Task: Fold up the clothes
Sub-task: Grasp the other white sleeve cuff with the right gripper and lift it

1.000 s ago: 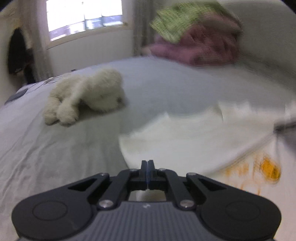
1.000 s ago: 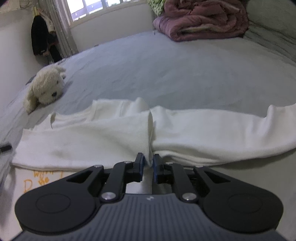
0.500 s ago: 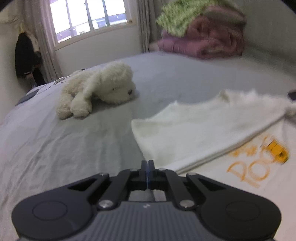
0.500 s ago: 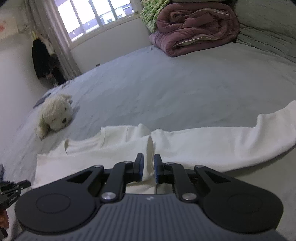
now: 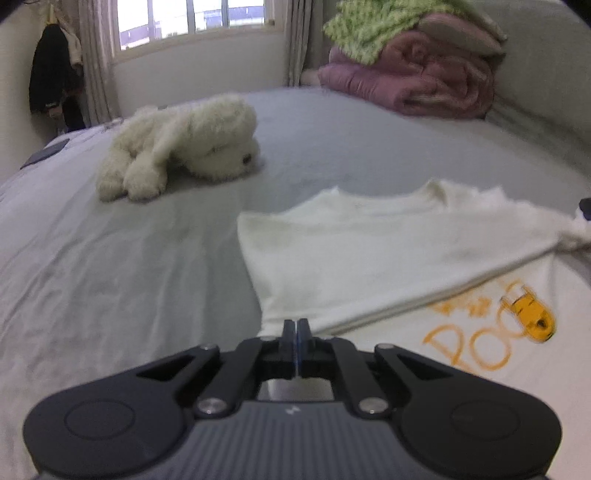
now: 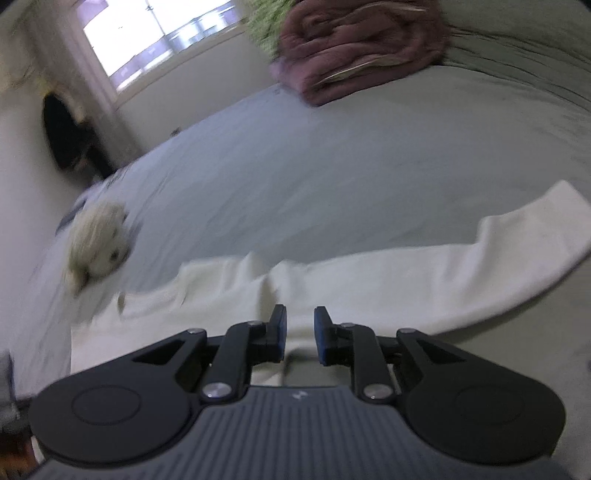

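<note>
A cream sweatshirt (image 5: 369, 258) with an orange print (image 5: 491, 332) lies on the grey bed sheet (image 5: 110, 277), its upper part folded down over the print. My left gripper (image 5: 296, 325) hovers at the fold's near-left corner, pads pressed together with nothing seen between them. In the right wrist view the same sweatshirt (image 6: 388, 284) stretches across, one sleeve (image 6: 535, 236) reaching out to the right. My right gripper (image 6: 299, 325) is above its middle with its jaws opening. The pads stand apart and do not press the cloth.
A white plush dog (image 5: 184, 144) (image 6: 98, 247) lies on the bed to the left. Folded purple bedding (image 5: 413, 81) (image 6: 362, 48) under a green blanket (image 5: 373, 29) sits at the far right. A dark coat (image 5: 51, 74) hangs by the window.
The right gripper's jaws have spread off the raised fold of cloth they pinched, and that view has lifted and tilted. The left gripper stays shut, its view now steadier and sharper.
</note>
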Available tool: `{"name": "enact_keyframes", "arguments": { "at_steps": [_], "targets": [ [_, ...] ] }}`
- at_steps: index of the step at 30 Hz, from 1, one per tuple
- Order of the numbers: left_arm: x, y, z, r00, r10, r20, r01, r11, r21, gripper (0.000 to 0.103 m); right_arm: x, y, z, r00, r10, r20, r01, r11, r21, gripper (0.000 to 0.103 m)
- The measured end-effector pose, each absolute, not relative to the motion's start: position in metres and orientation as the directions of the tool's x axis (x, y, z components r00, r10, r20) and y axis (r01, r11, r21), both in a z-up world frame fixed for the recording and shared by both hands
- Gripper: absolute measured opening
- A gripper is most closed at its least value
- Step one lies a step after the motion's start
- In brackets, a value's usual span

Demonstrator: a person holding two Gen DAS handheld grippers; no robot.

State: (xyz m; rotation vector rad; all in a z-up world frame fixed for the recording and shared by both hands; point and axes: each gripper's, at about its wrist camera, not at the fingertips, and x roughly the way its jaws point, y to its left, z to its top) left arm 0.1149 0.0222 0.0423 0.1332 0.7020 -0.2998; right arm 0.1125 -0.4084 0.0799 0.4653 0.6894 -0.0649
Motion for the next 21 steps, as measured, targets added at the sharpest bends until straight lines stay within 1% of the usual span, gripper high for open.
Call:
{"name": "enact_keyframes", "arguments": {
  "at_steps": [3,5,6,8,12,14,17,21],
  "targets": [
    [0.113,0.018,0.044,0.733,-0.228,-0.641,0.309,0.951,0.016,0.003,0.108,-0.430,0.085,0.784,0.067,-0.618,0.263,0.865,0.427,0.021],
    [0.114,0.014,0.038,0.726,-0.199,-0.659,0.293,0.956,0.034,0.003,0.106,-0.442,0.086,0.780,0.052,-0.623,0.295,0.848,0.440,0.022],
    [0.116,0.015,0.036,0.721,-0.184,-0.668,0.280,0.959,0.038,0.003,0.106,-0.447,0.086,0.774,0.042,-0.631,0.314,0.841,0.441,0.023],
    [0.118,0.018,0.033,0.714,-0.171,-0.679,0.258,0.966,0.028,0.003,0.106,-0.457,0.083,0.756,0.027,-0.654,0.357,0.821,0.446,0.032],
    [0.114,0.016,0.043,0.734,-0.182,-0.654,0.252,0.968,0.014,0.003,0.102,-0.479,0.074,0.727,0.011,-0.687,0.436,0.765,0.474,0.033],
    [0.113,0.012,0.047,0.740,-0.193,-0.644,0.263,0.965,0.014,0.003,0.099,-0.489,0.071,0.715,0.007,-0.699,0.467,0.739,0.485,0.039],
    [0.111,0.006,0.047,0.739,-0.207,-0.642,0.282,0.959,0.015,0.003,0.096,-0.501,0.066,0.711,0.007,-0.703,0.501,0.696,0.514,0.042],
    [0.112,0.004,0.044,0.732,-0.188,-0.655,0.279,0.960,0.037,0.003,0.090,-0.516,0.064,0.713,0.007,-0.701,0.537,0.636,0.553,0.046]
  ]
}}
